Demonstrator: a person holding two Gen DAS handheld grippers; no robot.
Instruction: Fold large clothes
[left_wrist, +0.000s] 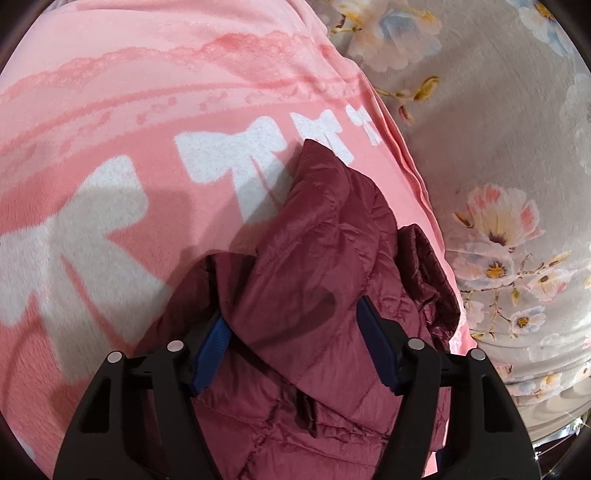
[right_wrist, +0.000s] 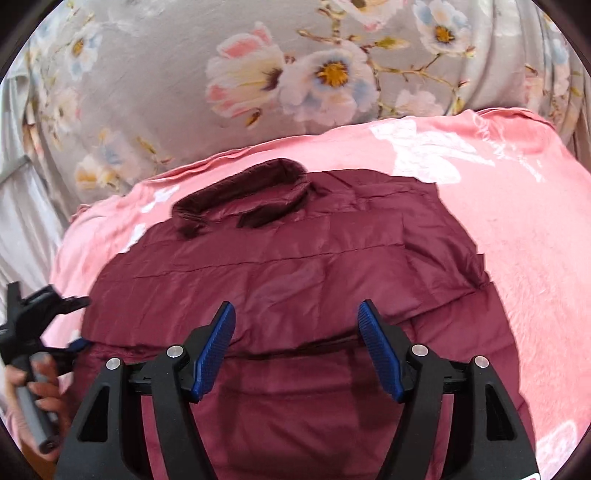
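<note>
A maroon quilted jacket lies on a pink blanket, its collar at the far side. My right gripper is open and empty, hovering over the jacket's middle. In the left wrist view a bunched fold of the jacket rises between the wide-spread blue pads of my left gripper; the left pad is partly covered by cloth. The left gripper also shows at the left edge of the right wrist view, at the jacket's left edge, held by a hand.
The pink blanket with white bows lies on a grey floral bedsheet, also seen in the right wrist view. The blanket's edge runs beside the jacket's collar.
</note>
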